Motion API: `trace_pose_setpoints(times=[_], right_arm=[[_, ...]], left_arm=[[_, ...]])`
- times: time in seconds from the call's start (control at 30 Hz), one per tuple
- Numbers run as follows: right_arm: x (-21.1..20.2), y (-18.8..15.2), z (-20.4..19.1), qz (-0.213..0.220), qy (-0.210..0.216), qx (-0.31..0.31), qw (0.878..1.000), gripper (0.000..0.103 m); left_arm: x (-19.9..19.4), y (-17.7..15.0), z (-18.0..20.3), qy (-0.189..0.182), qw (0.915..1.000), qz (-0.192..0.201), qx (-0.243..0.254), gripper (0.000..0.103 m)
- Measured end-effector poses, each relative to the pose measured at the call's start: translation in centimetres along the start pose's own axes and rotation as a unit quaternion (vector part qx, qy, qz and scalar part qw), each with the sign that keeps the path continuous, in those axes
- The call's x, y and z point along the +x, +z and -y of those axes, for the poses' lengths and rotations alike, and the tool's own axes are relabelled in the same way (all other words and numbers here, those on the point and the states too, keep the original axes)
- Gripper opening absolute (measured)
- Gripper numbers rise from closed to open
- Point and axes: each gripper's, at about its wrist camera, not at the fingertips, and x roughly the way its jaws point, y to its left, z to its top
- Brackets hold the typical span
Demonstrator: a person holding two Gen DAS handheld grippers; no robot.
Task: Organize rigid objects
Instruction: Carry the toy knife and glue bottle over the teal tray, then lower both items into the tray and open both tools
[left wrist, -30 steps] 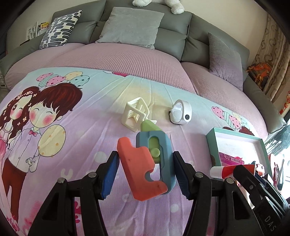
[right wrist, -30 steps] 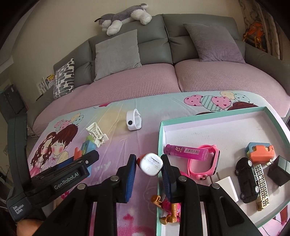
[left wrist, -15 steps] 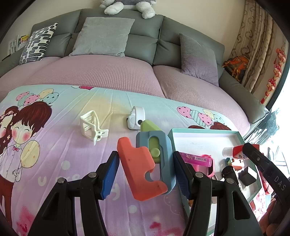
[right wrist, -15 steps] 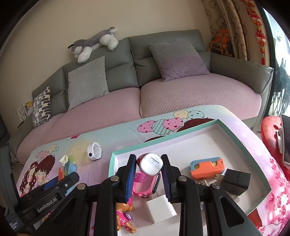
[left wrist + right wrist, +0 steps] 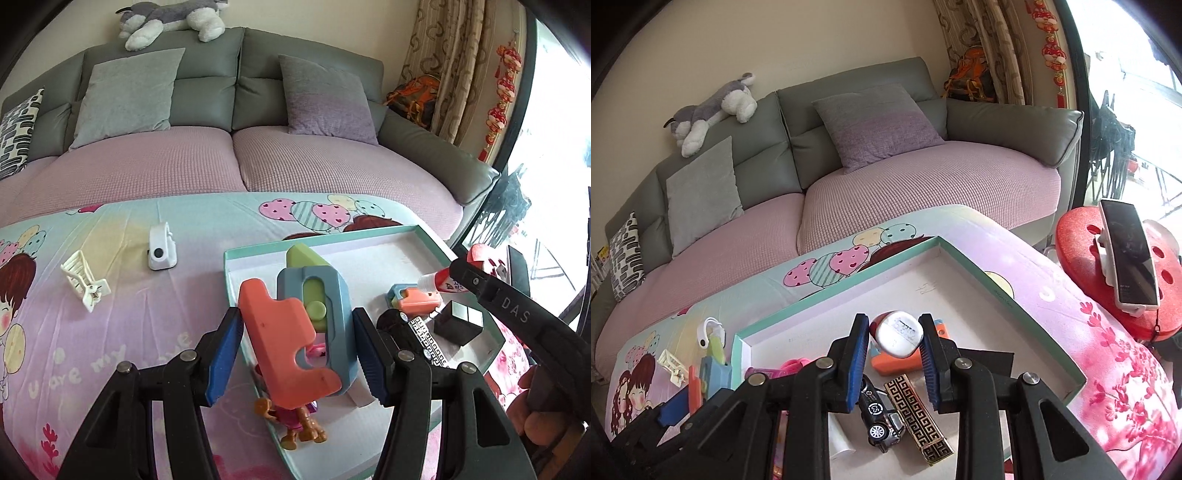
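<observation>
Before me: grey leather sofa [image 5: 207, 85] with pink seat covers; grey-and-white plush husky [image 5: 173, 16] along its back edge; lilac cushion [image 5: 877, 123]; red perforated stool [image 5: 1108, 266].

The left gripper [image 5: 297, 350] has two black plastic arms with triangular cut-outs, a silver screw head on each arm, and ribbed blue pads [image 5: 223, 360] on the inner faces. The right gripper [image 5: 894, 363] is built the same: black arms, silver screws, blue pads. At the right edge of the left wrist view its black body bears the white letters "DAS"
</observation>
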Motion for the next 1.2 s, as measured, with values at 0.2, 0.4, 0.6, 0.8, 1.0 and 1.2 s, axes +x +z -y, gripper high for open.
trace_pose_setpoints(times=[0.2,0.4,0.6,0.8,1.0,1.2], right_arm=[[0.4,0.0,0.4,-0.002,-0.007,0.008,1.0,0.029],[0.7,-0.1,0.3,-0.005,-0.01,0.009,1.0,0.029],[1.4,-0.4,0.5,-0.025,-0.013,0.011,1.0,0.029],[2.0,-0.7,0.6,-0.044,-0.021,0.01,0.999,0.029],[2.0,-0.7,0.5,-0.048,-0.023,0.008,0.999,0.03],[1.7,-0.6,0.2,-0.045,-0.019,0.003,0.999,0.03]], left_arm=[[0.9,-0.6,1.8,-0.013,0.9996,-0.013,0.023,0.061],[1.4,-1.0,2.5,-0.018,0.9991,-0.021,0.032,0.061],[1.7,-1.2,2.5,-0.017,0.999,-0.027,0.031,0.062],[1.8,-1.2,2.3,-0.017,0.9991,-0.029,0.025,0.062],[1.5,-1.0,2.1,-0.025,0.9992,-0.023,0.02,0.063],[1.0,-0.7,1.7,-0.023,0.9995,-0.018,0.014,0.063]])
